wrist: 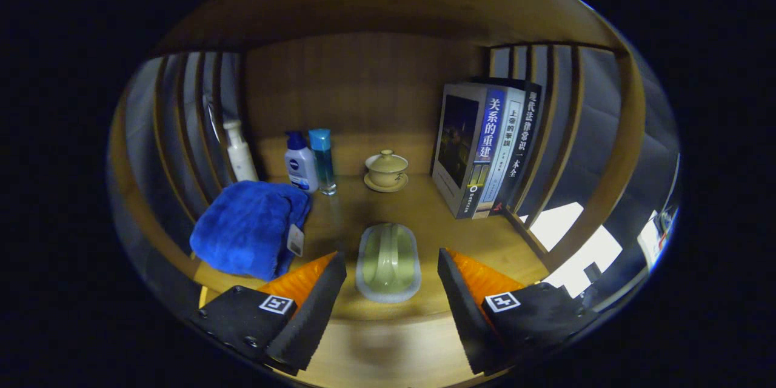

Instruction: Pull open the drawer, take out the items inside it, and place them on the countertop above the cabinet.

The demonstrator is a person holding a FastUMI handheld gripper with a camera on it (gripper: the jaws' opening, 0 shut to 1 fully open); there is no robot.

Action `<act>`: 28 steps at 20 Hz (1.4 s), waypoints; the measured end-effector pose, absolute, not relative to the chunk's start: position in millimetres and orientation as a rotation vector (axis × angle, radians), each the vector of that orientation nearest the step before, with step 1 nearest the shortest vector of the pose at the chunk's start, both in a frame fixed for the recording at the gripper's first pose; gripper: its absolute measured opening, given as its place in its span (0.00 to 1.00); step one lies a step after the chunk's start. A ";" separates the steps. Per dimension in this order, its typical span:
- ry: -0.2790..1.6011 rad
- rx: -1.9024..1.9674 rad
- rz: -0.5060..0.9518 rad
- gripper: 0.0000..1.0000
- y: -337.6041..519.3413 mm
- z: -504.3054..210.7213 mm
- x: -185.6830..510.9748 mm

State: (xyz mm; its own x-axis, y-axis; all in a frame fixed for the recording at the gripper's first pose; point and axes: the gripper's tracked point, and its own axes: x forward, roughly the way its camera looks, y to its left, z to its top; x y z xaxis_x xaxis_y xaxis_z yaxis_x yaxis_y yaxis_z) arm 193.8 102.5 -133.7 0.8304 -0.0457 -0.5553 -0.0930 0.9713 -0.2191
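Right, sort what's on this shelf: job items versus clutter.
Job:
- gripper, jaws open, either side of the pale green dish
- pale green dish on the wooden countertop

Just lying about:
- blue towel
- pump bottle
- lotion bottle
- blue-capped bottle
- lidded teacup
- books

Home shelf nook — books (485, 145), toiletries, teacup (386, 171).

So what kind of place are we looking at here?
Likely a wooden shelf nook with slatted sides in a home-style setup: toiletry bottles, upright books and a lidded tea bowl. The open gripper flanks a green dish.
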 end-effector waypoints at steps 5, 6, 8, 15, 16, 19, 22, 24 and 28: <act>0.408 -0.324 -0.014 0.99 60.8 -94.5 161.6; 0.386 -0.337 -0.024 0.99 51.3 -88.8 151.7; 0.384 -0.310 -0.020 0.99 40.4 -87.1 125.3; 0.387 -0.209 0.004 0.99 -1.6 -83.9 49.0; 0.384 -0.201 -0.002 0.99 -10.3 -84.9 39.4; 0.357 -0.190 -0.019 0.99 -30.6 -87.2 13.9; 0.326 -0.192 -0.014 1.00 -42.4 -90.6 -7.7; 0.307 -0.204 0.002 1.00 -46.7 -94.9 -22.9; 0.336 -0.208 0.024 1.00 -55.5 -127.4 -49.4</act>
